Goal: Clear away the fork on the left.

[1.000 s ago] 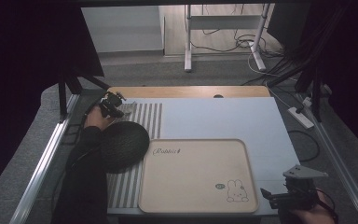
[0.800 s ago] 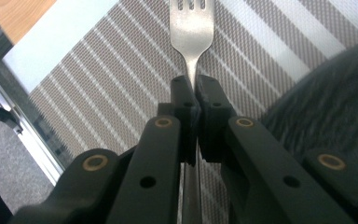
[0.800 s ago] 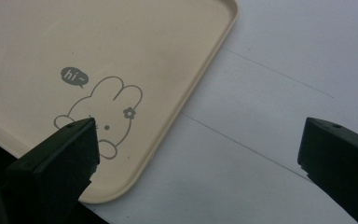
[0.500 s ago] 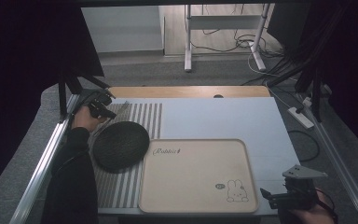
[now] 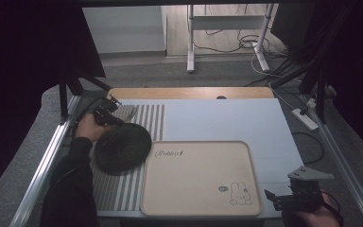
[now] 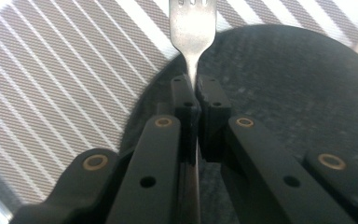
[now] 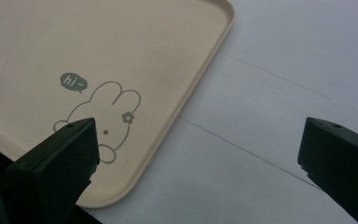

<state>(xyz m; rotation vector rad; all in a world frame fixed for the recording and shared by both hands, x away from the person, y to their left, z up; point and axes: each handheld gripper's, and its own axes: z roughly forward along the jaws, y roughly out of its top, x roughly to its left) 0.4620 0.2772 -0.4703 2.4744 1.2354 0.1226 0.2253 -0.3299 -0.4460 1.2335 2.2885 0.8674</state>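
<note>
Since the earlier frames in the high view, the left hand (image 5: pixel 87 126) has drawn back toward the centre-left of the frame, from the upper-left table corner to the upper-left rim of the dark mat (image 5: pixel 122 147). The mat, the tray (image 5: pixel 246 156) and the right gripper (image 5: pixel 270 196) sit where they did.

Left gripper (image 6: pixel 195 86): jaws pinched narrow on the neck of a metal fork (image 6: pixel 191 28). In the left gripper view the fork's head juts out past the jaw tips at top centre, its tines cut off by the frame edge. It hangs over the line where the mat meets the striped cloth (image 6: pixel 51 84). In the high view the fork (image 5: pixel 131 113) shows as a thin glint just right of the hand, over the stripes.

Right gripper: lower right of the high view, jaws spread wide, nothing between them. In the right gripper view the tray corner with the rabbit drawing (image 7: pixel 105 119) lies below the left jaw; bare pale table (image 7: pixel 270 93) fills the rest.

Tray: beige, shallow, centre-bottom of the high view. Nothing lies in it. Its left edge touches or just overlaps the mat; cannot tell which.
</note>
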